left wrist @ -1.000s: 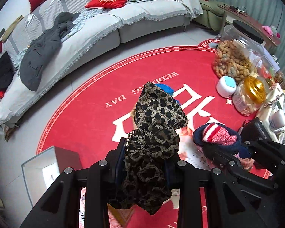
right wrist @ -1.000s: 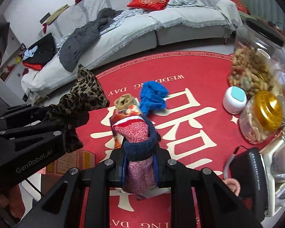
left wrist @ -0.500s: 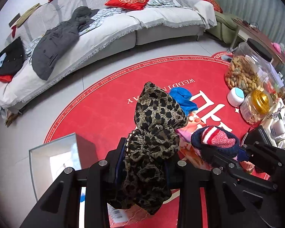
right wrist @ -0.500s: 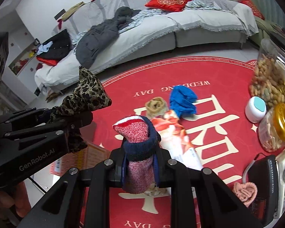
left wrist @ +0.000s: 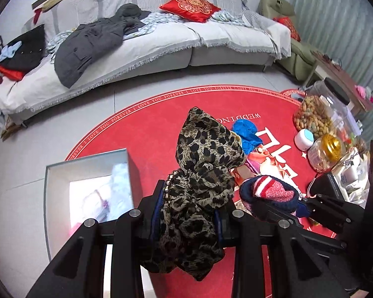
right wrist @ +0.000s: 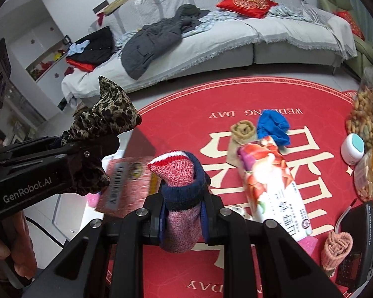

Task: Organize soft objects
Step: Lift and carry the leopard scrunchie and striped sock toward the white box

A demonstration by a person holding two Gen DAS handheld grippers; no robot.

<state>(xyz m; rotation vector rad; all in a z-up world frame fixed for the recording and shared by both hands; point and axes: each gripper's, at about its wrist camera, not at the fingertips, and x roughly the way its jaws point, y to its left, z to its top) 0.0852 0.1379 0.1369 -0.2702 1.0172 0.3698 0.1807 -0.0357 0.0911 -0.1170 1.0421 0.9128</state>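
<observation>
You are carrying both loads leftward off the red rug (left wrist: 149,134); since a second ago the open grey box (left wrist: 87,171) is coming into the left wrist view, just off the rug's edge. Left hand-held gripper (left wrist: 191,213) is clamping the leopard scarf (left wrist: 204,154); right hand-held gripper (right wrist: 181,213) is pinching the red-and-navy sock (right wrist: 179,173). Likely the box is the drop spot. Blue cloth (right wrist: 273,126) and tan sock (right wrist: 243,129) are still lying on the rug. Legible: rug "WEDDING DAY", gripper "GenRobot.AI"

Two close wrist fisheyes, angled down over one shared red rug (left wrist: 149,134), sofa (right wrist: 273,42) beyond.
</observation>
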